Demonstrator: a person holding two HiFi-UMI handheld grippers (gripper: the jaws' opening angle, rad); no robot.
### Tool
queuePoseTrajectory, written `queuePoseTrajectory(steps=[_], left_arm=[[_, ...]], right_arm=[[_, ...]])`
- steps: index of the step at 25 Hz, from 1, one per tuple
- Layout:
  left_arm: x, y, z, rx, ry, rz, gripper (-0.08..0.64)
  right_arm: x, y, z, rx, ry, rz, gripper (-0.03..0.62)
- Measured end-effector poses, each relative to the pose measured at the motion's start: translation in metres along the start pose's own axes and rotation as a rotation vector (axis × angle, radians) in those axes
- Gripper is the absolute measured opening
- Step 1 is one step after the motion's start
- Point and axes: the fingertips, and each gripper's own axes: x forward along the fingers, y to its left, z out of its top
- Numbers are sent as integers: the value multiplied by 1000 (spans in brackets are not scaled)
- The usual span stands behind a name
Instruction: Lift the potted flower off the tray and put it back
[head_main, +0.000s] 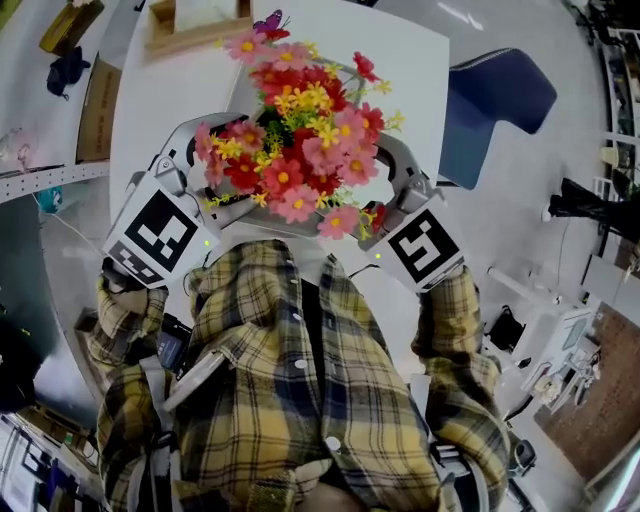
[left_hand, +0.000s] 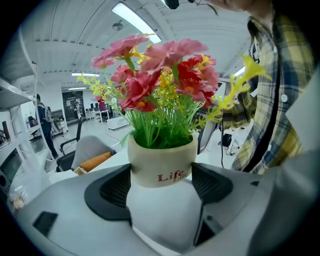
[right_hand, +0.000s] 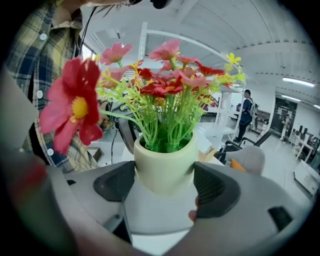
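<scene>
Right now we see the potted flower (head_main: 300, 150) in the upper middle of the head view, held between our two tools. Our left gripper (left_hand: 161, 182) pinches the cream pot (left_hand: 161, 165), with one dark pad pressed on each side of it. Our right gripper (right_hand: 166, 182) pinches the same pot from the other way, and its two pads press on both sides too. In the left gripper view we can read the red word "Life" (left_hand: 166, 176) on the pot. A smaller red word sits just under it, and we cannot read that one. The side of the pot in the right gripper view is plain. The flowers are pink, red and yellow, on green stems. In the head view each gripper has a marker cube, one (head_main: 160, 238) at the lower left of the flowers and one (head_main: 425, 248) at the lower right. They show black and white squares, not letters. Our yellow plaid shirt (head_main: 300, 400) fills the bottom half of the frame. The white table (head_main: 400, 60) shows behind the flowers. At the top edge, up and left of the flowers, we see what looks like the wooden tray (head_main: 195, 30), well apart from the pot. A small butterfly (head_main: 272, 22) sits just to its right. A blue chair (head_main: 500, 95) is in the upper right.
</scene>
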Motion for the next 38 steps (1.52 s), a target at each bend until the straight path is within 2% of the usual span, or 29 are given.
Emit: queuePoseTrajectory(steps=[5,10,12,18,22,38], left_arm=[[-3,-8,-3,-9,4,-11,371],[2,13,-9,-25,22,-15,371],[-1,18,-7,-15,17,-5,371],[-15,-7,4,-2,31,34,371],[-14,-5,0,-3,32,37,371],[-18,-2,1,15,9,74,371]], right_arm=[[-1,9,-2,23,8,10,345],[13,-8,-1,34,15,15,346],[15,-10,4,26,12,10,346],[-2,9,10,9,12,20,345],[2,9,9,18,-19,25,346],[4,8,12,-1,-27,3,345]])
